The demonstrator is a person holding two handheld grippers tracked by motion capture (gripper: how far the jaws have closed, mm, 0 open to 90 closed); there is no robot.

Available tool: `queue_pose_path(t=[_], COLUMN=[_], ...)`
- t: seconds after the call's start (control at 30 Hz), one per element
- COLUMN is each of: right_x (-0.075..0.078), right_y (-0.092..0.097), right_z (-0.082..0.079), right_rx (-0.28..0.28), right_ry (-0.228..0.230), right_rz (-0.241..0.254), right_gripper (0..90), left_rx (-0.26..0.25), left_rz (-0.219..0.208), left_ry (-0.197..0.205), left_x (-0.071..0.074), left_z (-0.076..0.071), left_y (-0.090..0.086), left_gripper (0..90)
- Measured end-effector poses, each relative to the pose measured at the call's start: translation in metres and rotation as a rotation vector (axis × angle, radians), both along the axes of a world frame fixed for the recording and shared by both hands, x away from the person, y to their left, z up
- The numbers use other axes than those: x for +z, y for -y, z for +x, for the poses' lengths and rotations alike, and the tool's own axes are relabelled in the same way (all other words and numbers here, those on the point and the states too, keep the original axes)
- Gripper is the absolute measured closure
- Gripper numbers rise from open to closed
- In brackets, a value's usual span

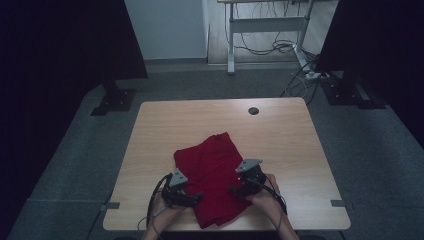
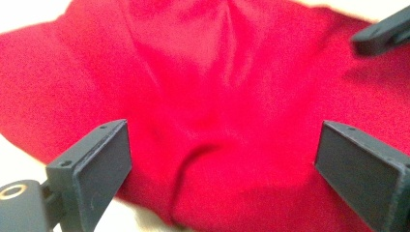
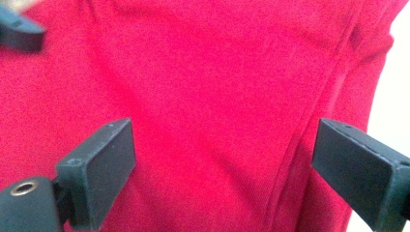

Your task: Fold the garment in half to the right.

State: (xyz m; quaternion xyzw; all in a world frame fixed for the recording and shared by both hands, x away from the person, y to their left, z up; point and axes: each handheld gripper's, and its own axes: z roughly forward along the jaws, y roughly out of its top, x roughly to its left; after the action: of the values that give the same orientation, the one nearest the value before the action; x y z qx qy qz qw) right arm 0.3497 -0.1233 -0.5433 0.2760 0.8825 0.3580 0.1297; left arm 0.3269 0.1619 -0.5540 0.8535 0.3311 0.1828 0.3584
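Your red cloth (image 1: 212,175) lies rumpled near the front edge of the table (image 1: 285,145), its near corner close to that edge. Your left hand-held gripper (image 1: 196,197) and right hand-held gripper (image 1: 234,190) both gape wide over it, holding nothing. Close on the raised folds and you may pinch several layers at once, or drag the cloth off the front edge.

cloth (image 1: 212,172) on table (image 1: 280,135), near front edge | left tool (image 1: 192,197) — right tool (image 1: 239,189) flank it
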Motion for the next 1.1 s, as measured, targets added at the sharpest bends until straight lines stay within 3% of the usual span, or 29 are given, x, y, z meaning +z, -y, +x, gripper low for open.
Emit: queue_pose_path(t=[0.03,0.07,0.1,0.13,0.2,0.23,0.33,0.37,0.4,0.43,0.47,0.5,0.53,0.57,0.6,0.63,0.67,0.7,0.73,0.77,0.83,0.87,0.9,0.93,0.97,1.03,1.07,1.1], right_x=[-0.015,-0.015,-0.015,-0.015,-0.015,-0.015,-0.016,-0.014,-0.014,-0.008,-0.008,-0.008,0.004,0.004,0.008,0.008,0.008,0.000,0.000,-0.013,-0.015,-0.015,-0.015,-0.016,-0.017,-0.017,-0.017,-0.017], right_y=[0.006,0.006,0.006,0.004,0.002,0.002,-0.002,-0.002,-0.002,0.000,0.000,0.000,0.004,0.004,0.006,0.006,0.006,0.009,0.009,0.011,0.011,0.011,0.011,0.012,0.012,0.012,0.012,0.011], right_z=[-0.005,-0.005,-0.005,-0.012,-0.016,-0.016,-0.024,-0.024,-0.024,-0.027,-0.027,-0.027,-0.034,-0.034,-0.038,-0.038,-0.038,-0.037,-0.037,-0.033,-0.033,-0.033,-0.033,-0.038,-0.046,-0.050,-0.050,-0.059], right_rx=[-0.029,-0.029,-0.029,-0.073,-0.090,-0.090,-0.113,-0.110,-0.110,-0.100,-0.100,-0.100,-0.056,-0.056,-0.011,-0.011,-0.011,0.029,0.029,0.021,0.004,0.004,0.004,-0.055,-0.096,-0.109,-0.109,-0.144], right_ry=[-0.027,-0.027,-0.027,-0.027,-0.033,-0.033,-0.020,-0.020,-0.020,0.018,0.018,0.018,0.079,0.079,0.081,0.081,0.081,0.042,0.042,-0.017,-0.032,-0.032,-0.032,-0.046,-0.043,-0.042,-0.042,-0.044], right_rz=[0.034,0.034,0.034,0.030,0.028,0.028,0.032,0.034,0.034,0.033,0.033,0.033,0.061,0.061,0.067,0.067,0.067,0.038,0.038,0.022,0.039,0.039,0.039,0.056,0.070,0.071,0.071,0.065], right_gripper=[9.0,8.9,8.9,9.5,9.5,9.5,9.7,11.3,11.3,11.3,11.5,11.5,10.5,10.5,10.5,10.4,10.4,10.4,10.2,10.1,10.1,9.8,9.8,10.4,11.1,11.1,11.3,11.4], left_rx=[0.000,0.000,-0.002,-0.004,-0.004,0.001,-0.007,-0.010,-0.010,-0.010,-0.057,-0.057,-0.084,-0.084,-0.084,-0.085,-0.085,-0.085,-0.085,-0.094,-0.094,-0.093,-0.093,-0.064,-0.057,-0.057,-0.057,-0.055], left_rz=[0.000,0.000,-0.004,-0.007,-0.007,-0.008,0.005,-0.002,-0.002,-0.002,-0.087,-0.087,-0.106,-0.106,-0.106,-0.063,-0.063,-0.063,-0.070,-0.062,-0.062,-0.051,-0.051,-0.035,-0.034,-0.034,-0.076,-0.085], left_ry=[0.000,0.000,-0.001,0.006,0.006,0.035,0.066,0.107,0.107,0.107,0.067,0.067,0.015,0.015,0.015,-0.038,-0.038,-0.038,-0.060,-0.058,-0.058,-0.029,-0.029,-0.005,-0.007,-0.007,-0.020,-0.019], left_x=[0.000,0.000,-0.002,-0.002,-0.002,0.000,0.006,0.018,0.018,0.018,0.031,0.031,0.029,0.029,0.029,0.014,0.014,0.014,0.007,0.007,0.007,0.007,0.007,0.005,0.004,0.004,-0.001,-0.002], left_z=[0.000,0.000,0.013,0.018,0.018,0.024,0.018,0.008,0.008,0.008,-0.010,-0.010,-0.020,-0.020,-0.020,-0.028,-0.028,-0.028,-0.022,-0.020,-0.020,-0.012,-0.012,-0.003,0.003,0.003,0.014,0.015], left_y=[0.000,0.000,-0.003,-0.005,-0.005,-0.008,-0.009,-0.009,-0.009,-0.009,-0.010,-0.010,-0.009,-0.009,-0.009,-0.005,-0.005,-0.005,-0.006,-0.007,-0.007,-0.008,-0.008,-0.011,-0.011,-0.011,-0.011,-0.010], left_gripper=[5.7,5.7,5.7,5.3,5.4,5.4,11.0,11.0,11.2,11.2,11.2,11.1,11.1,10.4,10.4,10.4,10.1,10.1,10.1,8.0,7.8,7.8,7.8,7.8,7.8,7.8,7.8,7.9])
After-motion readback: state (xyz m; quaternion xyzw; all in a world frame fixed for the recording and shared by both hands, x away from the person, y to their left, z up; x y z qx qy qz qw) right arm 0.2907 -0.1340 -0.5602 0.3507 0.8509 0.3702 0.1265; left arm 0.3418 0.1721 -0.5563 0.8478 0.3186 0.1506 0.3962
